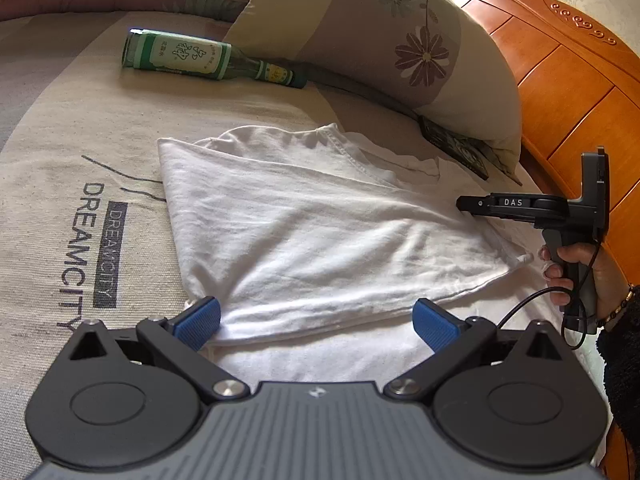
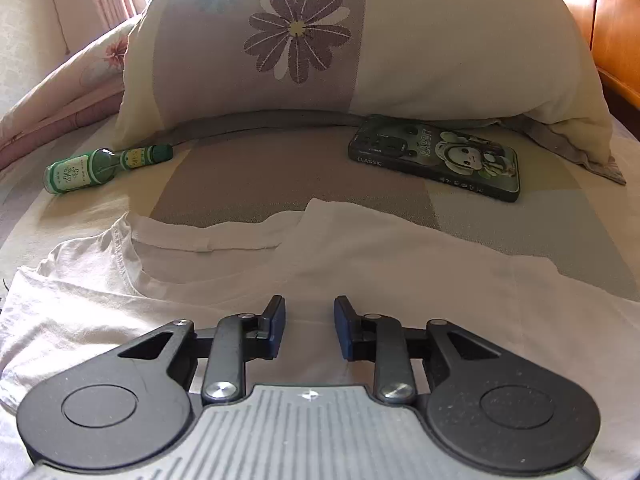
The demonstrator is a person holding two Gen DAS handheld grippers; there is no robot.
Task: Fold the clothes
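White T-shirt (image 1: 320,236) lies flat on the bed (image 1: 56,128), partly folded, one side already turned over toward the middle, collar end toward the pillow (image 2: 360,40). My left gripper (image 1: 316,322) sits at the near edge of the shirt, jaws wide apart, nothing between the pads, cloth just under them. My right gripper (image 2: 310,326) hovers over the shirt's upper part near the shoulder, jaws a narrow gap apart, no fabric pinched that I can see. Judgement: next fold needs both grippers to pinch one edge, through both layers, then lift low and carry it across evenly so the layers don't slide; smooth the creases after. Around: green glass bottle (image 2: 104,164) lying on its side left of the pillow, phone in a cartoon case (image 2: 436,156) just beyond the collar, wooden headboard (image 1: 560,60) behind. Phone is the nearest thing; it could catch the cloth if the fold goes upward. Bottle is well apart.
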